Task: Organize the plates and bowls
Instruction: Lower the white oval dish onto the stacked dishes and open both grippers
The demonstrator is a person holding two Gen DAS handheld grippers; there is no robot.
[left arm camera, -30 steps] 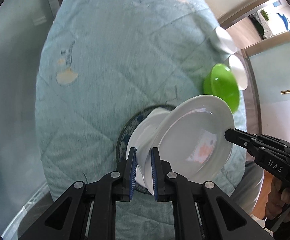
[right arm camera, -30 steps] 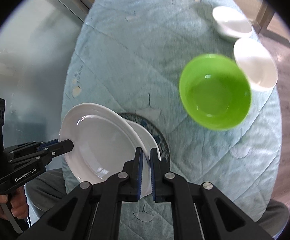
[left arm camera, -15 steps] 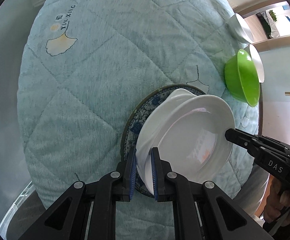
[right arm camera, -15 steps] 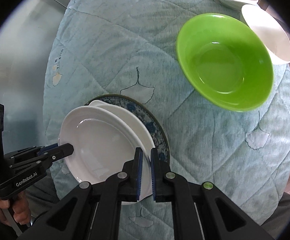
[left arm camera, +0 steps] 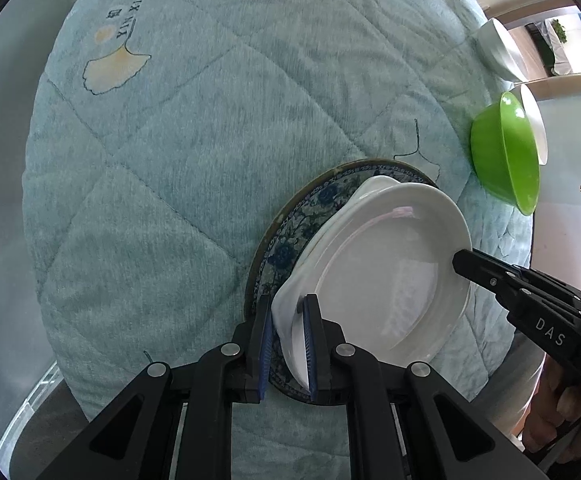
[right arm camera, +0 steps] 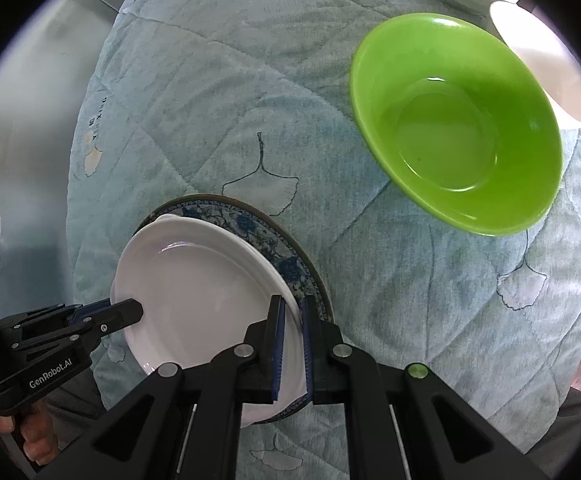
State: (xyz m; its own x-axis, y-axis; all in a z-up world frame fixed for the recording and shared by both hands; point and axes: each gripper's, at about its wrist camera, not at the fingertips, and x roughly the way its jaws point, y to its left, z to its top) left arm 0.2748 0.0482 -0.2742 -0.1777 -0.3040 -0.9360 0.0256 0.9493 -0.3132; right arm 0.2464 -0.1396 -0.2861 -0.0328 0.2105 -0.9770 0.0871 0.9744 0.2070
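Both grippers, left gripper (left arm camera: 286,344) and right gripper (right arm camera: 290,344), are pinching the white plate (left arm camera: 386,280) over the patterned plate (right arm camera: 274,248). Stacking is nearly finishing; the green bowl (right arm camera: 458,120) and white bowls (right arm camera: 546,64) are waiting.

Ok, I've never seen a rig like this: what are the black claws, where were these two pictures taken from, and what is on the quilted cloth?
No robot here: a person holds a two-finger gripper in each hand, each carrying a fisheye camera that looks along its fingers. One picture comes from the left gripper, the other from the right gripper, and each shows the other at its edge. Both are shut on opposite rims of white plates, seemingly two stacked, over a blue patterned plate. On the quilted cloth also sit a green bowl and two white bowls.
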